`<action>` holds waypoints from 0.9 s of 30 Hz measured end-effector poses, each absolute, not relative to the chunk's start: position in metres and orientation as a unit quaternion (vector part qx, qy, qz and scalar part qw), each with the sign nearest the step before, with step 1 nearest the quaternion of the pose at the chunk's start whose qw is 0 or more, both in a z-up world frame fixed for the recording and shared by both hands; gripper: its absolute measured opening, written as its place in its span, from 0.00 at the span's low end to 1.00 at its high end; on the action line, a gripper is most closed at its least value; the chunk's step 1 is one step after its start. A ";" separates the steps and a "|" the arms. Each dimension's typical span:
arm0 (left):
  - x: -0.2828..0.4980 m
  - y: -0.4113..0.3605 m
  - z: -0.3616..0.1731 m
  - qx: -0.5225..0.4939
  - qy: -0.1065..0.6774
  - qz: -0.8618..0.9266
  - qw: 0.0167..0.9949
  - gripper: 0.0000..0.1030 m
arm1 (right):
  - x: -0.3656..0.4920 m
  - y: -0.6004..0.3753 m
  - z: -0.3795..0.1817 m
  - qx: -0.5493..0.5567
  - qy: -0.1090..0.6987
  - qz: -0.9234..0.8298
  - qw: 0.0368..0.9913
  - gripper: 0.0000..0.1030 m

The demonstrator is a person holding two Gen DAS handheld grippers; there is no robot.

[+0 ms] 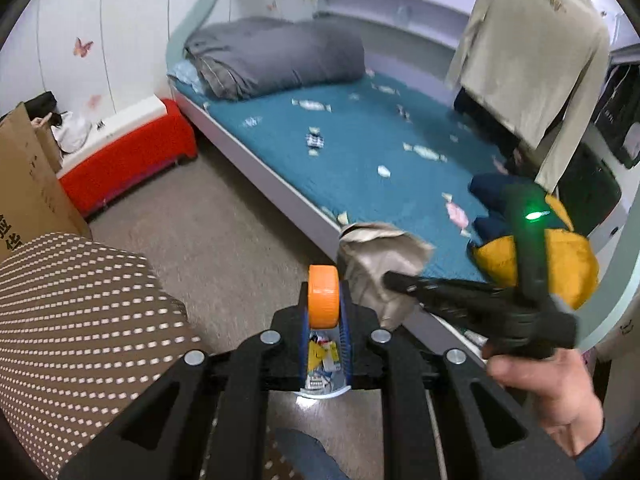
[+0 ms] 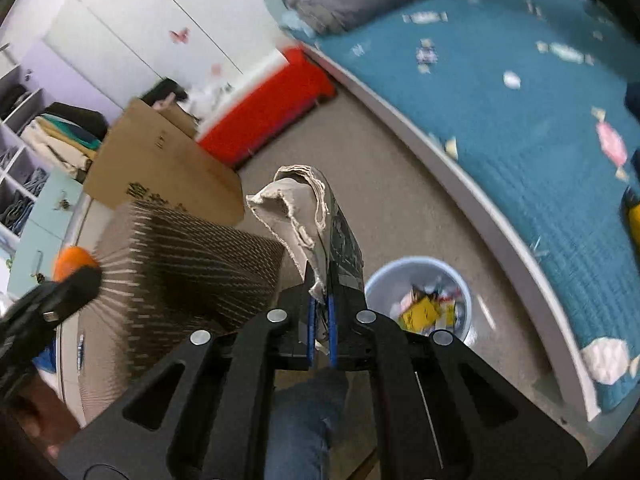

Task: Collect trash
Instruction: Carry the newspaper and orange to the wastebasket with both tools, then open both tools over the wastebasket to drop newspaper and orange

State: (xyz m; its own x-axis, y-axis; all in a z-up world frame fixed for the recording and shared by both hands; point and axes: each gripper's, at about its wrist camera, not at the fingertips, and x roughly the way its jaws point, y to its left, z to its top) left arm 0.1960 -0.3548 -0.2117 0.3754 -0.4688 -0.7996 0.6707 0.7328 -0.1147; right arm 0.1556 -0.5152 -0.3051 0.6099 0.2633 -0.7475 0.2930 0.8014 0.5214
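**A:** What have you got in each hand right now?

**B:** My left gripper (image 1: 325, 312) is clenched on an orange roll (image 1: 324, 297), tape by the look of it, though the blur keeps me from being sure. My right gripper (image 2: 321, 312) is clamped on a folded wad of paper (image 2: 310, 216), beige and frayed on one side, dark print on the other, standing up out of the pads.

**A:** And the bin?

**B:** The pale blue waste bin (image 2: 380, 276) sits on the floor. From my left camera it lies directly beneath the roll, seen through the gap in the fingers. From my right camera the wad is just left of the bin and above it. Wrappers, one of them yellow, already lie inside it.

**A:** What's around the bin?

**B:** Left of it is a brown dotted cushion (image 1: 80, 300), and my knee in jeans (image 2: 304, 420) is on the near side. Behind the cushion stands a cardboard box (image 2: 160, 160). Just right of the bin runs the white edge of the bed (image 1: 256, 160).

**A:** More trash up there?

**B:** Yes. Candy wrappers (image 1: 428, 152) are scattered over the teal sheet beyond the bin, with a pink one (image 2: 612, 146) near the bed's edge. Farther back is a folded grey duvet (image 1: 276, 56), and a red bench (image 1: 128, 156) stands at the head end of the bed.
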 end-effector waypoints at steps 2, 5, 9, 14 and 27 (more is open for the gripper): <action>0.200 -0.366 -0.221 0.122 0.447 -0.344 0.817 0.12 | 0.166 -0.523 -0.333 0.340 0.460 -0.010 0.820 0.09; 0.208 -0.381 -0.235 0.135 0.463 -0.341 0.807 0.12 | 0.174 -0.536 -0.369 0.374 0.473 -0.017 0.798 0.69; 0.216 -0.400 -0.252 0.153 0.484 -0.339 0.792 0.12 | 0.168 -0.556 -0.390 0.413 0.460 -0.030 0.785 0.73; 0.223 -0.423 -0.273 0.169 0.515 -0.345 0.766 0.12 | 0.144 -0.575 -0.368 0.422 0.422 -0.054 0.801 0.84; 0.229 -0.422 -0.264 0.168 0.510 -0.308 0.785 0.87 | 0.097 -0.593 -0.299 0.412 0.347 -0.097 0.837 0.94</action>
State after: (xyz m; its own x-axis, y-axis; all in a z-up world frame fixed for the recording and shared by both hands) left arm 0.2287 -0.4221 -0.2641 0.2894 -0.3134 -0.9045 0.6555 0.7535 -0.0514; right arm 0.0975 -0.5933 -0.2986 0.7411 0.1239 -0.6598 0.4478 0.6411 0.6233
